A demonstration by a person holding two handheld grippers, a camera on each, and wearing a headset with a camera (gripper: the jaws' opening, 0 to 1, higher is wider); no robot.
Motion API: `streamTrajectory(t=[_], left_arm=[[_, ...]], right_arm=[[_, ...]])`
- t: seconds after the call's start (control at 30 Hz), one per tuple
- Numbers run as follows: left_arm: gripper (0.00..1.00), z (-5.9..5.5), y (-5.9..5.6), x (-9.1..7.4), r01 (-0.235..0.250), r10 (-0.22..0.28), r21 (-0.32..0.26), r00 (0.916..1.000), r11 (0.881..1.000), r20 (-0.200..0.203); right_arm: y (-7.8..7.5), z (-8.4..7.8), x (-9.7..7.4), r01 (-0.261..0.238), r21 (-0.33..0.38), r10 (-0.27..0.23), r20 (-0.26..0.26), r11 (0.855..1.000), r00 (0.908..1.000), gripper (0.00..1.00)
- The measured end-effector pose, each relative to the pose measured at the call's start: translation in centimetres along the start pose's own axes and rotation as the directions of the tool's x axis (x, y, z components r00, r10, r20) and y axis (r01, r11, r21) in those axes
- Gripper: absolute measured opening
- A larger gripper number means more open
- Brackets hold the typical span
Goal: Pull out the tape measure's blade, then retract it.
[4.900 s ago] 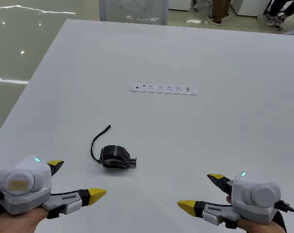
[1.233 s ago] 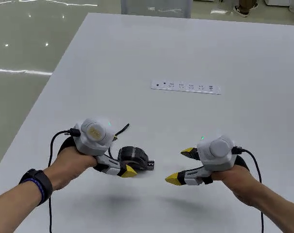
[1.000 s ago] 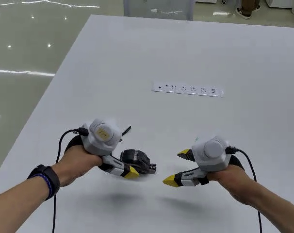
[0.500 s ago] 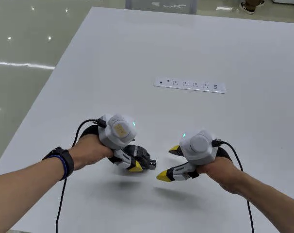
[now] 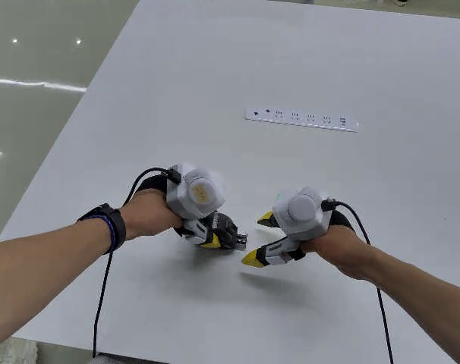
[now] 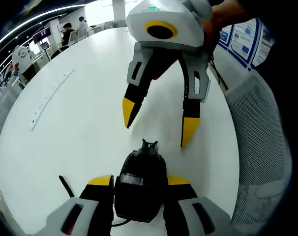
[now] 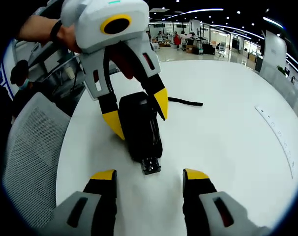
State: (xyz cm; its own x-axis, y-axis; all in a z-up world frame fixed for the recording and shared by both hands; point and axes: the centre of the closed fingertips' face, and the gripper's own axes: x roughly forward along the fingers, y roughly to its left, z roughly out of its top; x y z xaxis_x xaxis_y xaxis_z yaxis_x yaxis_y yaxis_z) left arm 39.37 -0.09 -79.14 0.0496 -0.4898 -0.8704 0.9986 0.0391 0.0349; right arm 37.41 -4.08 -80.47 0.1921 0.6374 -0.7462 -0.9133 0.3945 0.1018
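Note:
A black tape measure (image 5: 224, 230) lies on the white table (image 5: 215, 61) near its front edge. My left gripper (image 5: 211, 236) is shut on its case, one yellow-tipped jaw on each side, as the left gripper view (image 6: 139, 179) shows. The blade's hook (image 6: 149, 144) sticks out of the case toward my right gripper (image 6: 159, 125). In the right gripper view the tape measure (image 7: 141, 130) sits just ahead, its hook (image 7: 150, 165) lying between and slightly beyond my open right gripper (image 7: 149, 174). The right gripper (image 5: 259, 239) holds nothing. A black wrist strap (image 7: 186, 102) trails behind the case.
A white power strip (image 5: 302, 119) lies flat farther back on the table. A grey mesh chair (image 6: 257, 147) stands off the table's front edge. Black cables run from both grippers along the person's forearms.
The left gripper has come down over the tape measure and closed on its case. The right gripper has moved left, closer to the blade's hook. The head camera has shifted forward.

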Motion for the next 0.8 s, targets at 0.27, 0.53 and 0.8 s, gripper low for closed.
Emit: streamTrajectory(t=[0.27,0.53,0.8], left_arm=[[0.36,0.0,0.0,0.0,0.003,-0.003,0.013,1.0,1.0,-0.004],[0.35,0.0,-0.1,0.0,0.008,-0.007,0.028,0.9999,1.0,-0.013],[0.35,0.0,-0.1,0.1,0.007,-0.007,0.03,0.9999,1.0,-0.014]], right_arm=[[-0.2,0.1,1.1,-0.02,-0.049,0.019,-0.022,0.999,0.9996,0.46],[-0.2,0.3,1.8,-0.033,-0.107,0.026,-0.059,0.994,0.9979,0.31],[-0.1,0.0,2.6,-0.053,-0.169,0.035,-0.104,0.984,0.994,0.26]])
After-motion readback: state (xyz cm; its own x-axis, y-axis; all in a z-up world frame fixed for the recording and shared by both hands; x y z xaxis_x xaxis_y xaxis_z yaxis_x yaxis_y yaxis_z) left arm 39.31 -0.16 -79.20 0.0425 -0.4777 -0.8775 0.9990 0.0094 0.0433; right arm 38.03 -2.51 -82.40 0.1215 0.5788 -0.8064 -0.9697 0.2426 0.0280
